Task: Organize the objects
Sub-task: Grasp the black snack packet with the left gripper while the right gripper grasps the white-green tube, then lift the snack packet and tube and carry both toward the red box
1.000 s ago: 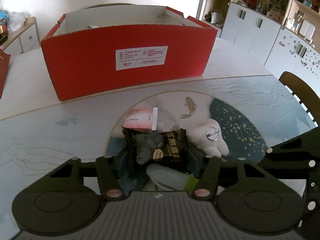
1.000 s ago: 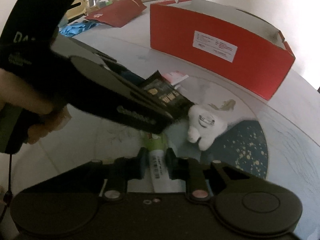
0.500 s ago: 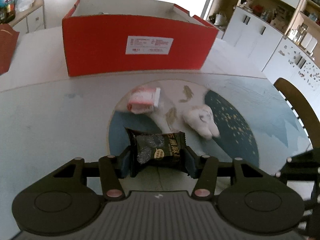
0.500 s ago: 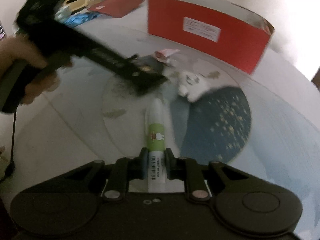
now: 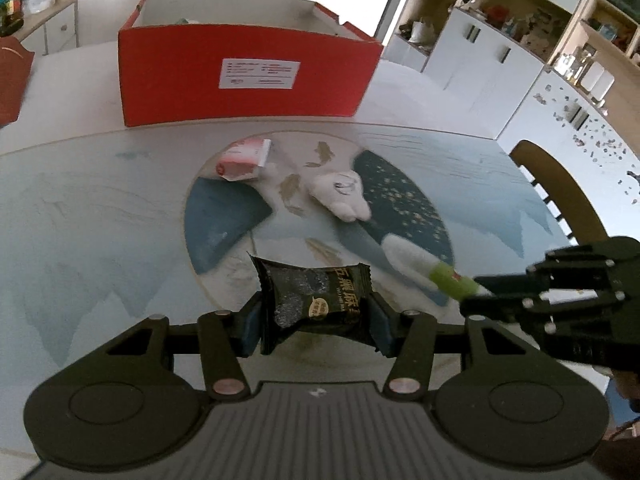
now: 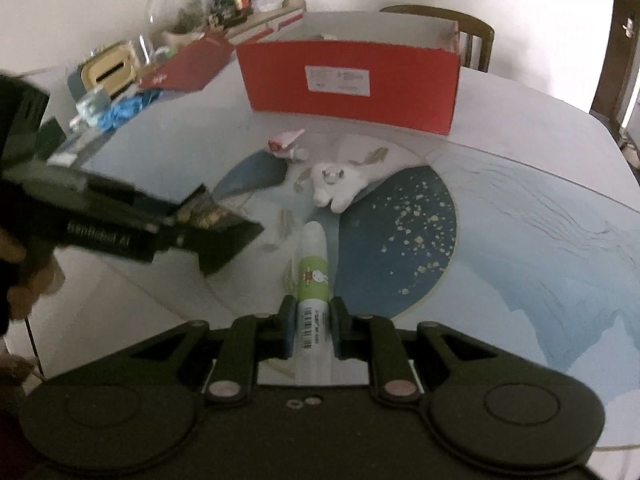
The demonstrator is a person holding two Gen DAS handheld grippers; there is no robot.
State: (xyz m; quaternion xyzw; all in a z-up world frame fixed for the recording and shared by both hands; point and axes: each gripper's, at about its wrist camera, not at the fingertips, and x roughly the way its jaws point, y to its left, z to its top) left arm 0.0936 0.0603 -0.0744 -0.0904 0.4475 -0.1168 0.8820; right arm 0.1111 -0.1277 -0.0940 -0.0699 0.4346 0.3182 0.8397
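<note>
My left gripper is shut on a black snack packet and holds it above the table; the packet also shows at the left of the right wrist view. My right gripper is shut on a white tube with a green label, whose cap points away from me; the tube pokes in from the right in the left wrist view. A white plush toy and a pink-and-white packet lie on the patterned table. Behind them stands an open red box.
A wooden chair stands at the table's right edge, and another chair behind the box. A red lid, blue cloth and clutter fill the far left of the table. White cabinets line the right wall.
Both grippers have drawn back and up from the pile with their items. The box, plush toy and pink packet now look farther away. The right gripper has rolled, so the box appears level.
</note>
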